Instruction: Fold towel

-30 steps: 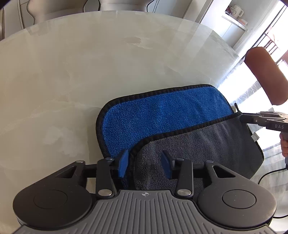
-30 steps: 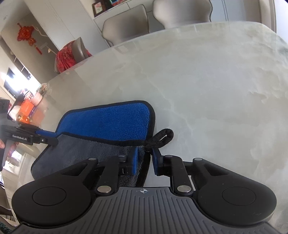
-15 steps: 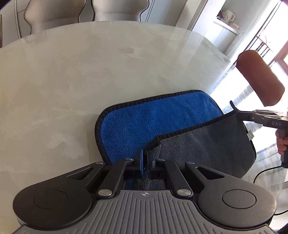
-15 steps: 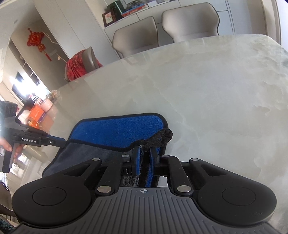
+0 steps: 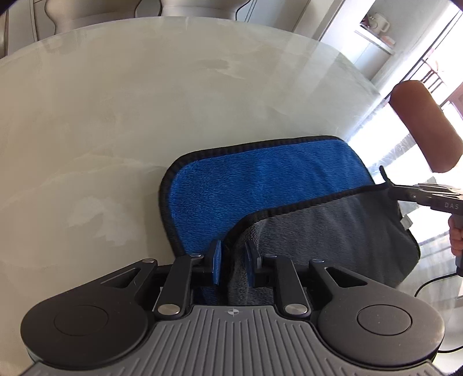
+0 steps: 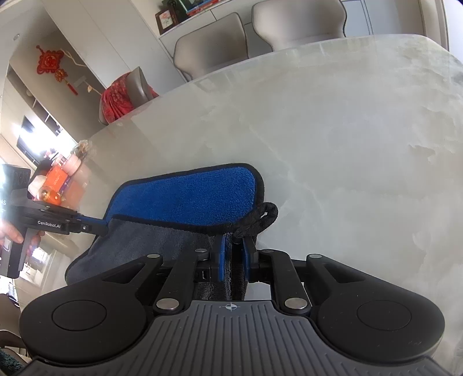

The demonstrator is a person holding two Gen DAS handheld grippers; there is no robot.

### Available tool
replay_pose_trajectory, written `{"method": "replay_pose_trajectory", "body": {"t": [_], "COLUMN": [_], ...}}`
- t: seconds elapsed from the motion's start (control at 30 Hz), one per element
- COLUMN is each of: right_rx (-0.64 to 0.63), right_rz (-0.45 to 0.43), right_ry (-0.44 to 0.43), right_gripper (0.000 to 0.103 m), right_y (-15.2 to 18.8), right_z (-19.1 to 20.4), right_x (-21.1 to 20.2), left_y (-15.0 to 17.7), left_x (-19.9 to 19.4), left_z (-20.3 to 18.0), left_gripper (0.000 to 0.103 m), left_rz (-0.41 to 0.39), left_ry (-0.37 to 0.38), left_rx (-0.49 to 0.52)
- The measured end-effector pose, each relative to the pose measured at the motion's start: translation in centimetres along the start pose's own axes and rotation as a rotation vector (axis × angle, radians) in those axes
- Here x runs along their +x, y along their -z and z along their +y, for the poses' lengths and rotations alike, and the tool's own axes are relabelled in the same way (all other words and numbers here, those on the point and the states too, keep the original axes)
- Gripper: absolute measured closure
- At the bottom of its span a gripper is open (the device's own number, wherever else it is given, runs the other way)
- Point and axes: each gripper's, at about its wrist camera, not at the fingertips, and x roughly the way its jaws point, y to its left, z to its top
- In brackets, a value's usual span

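A towel [image 5: 260,191], blue on one side and grey on the other with black trim, lies on the pale marble table [image 5: 144,101]. Its near half is lifted and folded over, grey side up. My left gripper [image 5: 233,261] is shut on the towel's near left corner. My right gripper [image 6: 233,256] is shut on the near right corner, beside the black hanging loop [image 6: 260,217]. The towel also shows in the right wrist view [image 6: 188,199]. Each gripper appears in the other's view, the right one [image 5: 405,193] and the left one [image 6: 92,227], pinching the raised edge.
Beige chairs [image 6: 211,55] stand at the table's far side, one with a red cloth [image 6: 115,101] draped on it. A bright window [image 5: 419,86] and a shelf with a teapot [image 5: 376,21] are at the right. A cable [image 5: 434,283] hangs off the table edge.
My left gripper went from open around the towel corner to shut on it, and now its jaws sit slightly wider with cloth between them. Both grippers have lifted the near edge.
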Motion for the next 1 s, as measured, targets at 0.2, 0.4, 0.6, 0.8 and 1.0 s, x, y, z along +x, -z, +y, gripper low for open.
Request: {"method": "replay_pose_trajectory", "body": {"t": [0.2, 0.4, 0.6, 0.8, 1.0], "right_rx": [-0.013, -0.061, -0.065, -0.097, -0.088], "right_rz": [0.013, -0.011, -0.068, -0.106, -0.116], "right_ry": [0.013, -0.027, -0.044, -0.06, -0.047], "right_gripper": [0.084, 0.09, 0.091, 0.091, 0.091], "right_y": [0.1, -0.2, -1.1, -2.8, -4.5], "right_z": [0.2, 1.2, 1.7, 2.3, 1.8], "right_x": [0.9, 0.5, -0.8, -1.2, 0.8], "left_y": [-0.3, 0.1, 0.4, 0.1, -0.9], "left_x": [0.3, -0.1, -2.2, -4.5, -4.5], "left_z": [-0.9, -1.6, -1.6, -0.8, -0.2], "left_gripper": [0.058, 0.093, 0.095, 0.095, 0.095], "left_rz": [0.022, 0.008, -0.056, -0.126, -0.15], "left_ry": [0.027, 0.028, 0.023, -0.019, -0.058], "left_rx": [0.048, 0.087, 0.09, 0.063, 0.049]}}
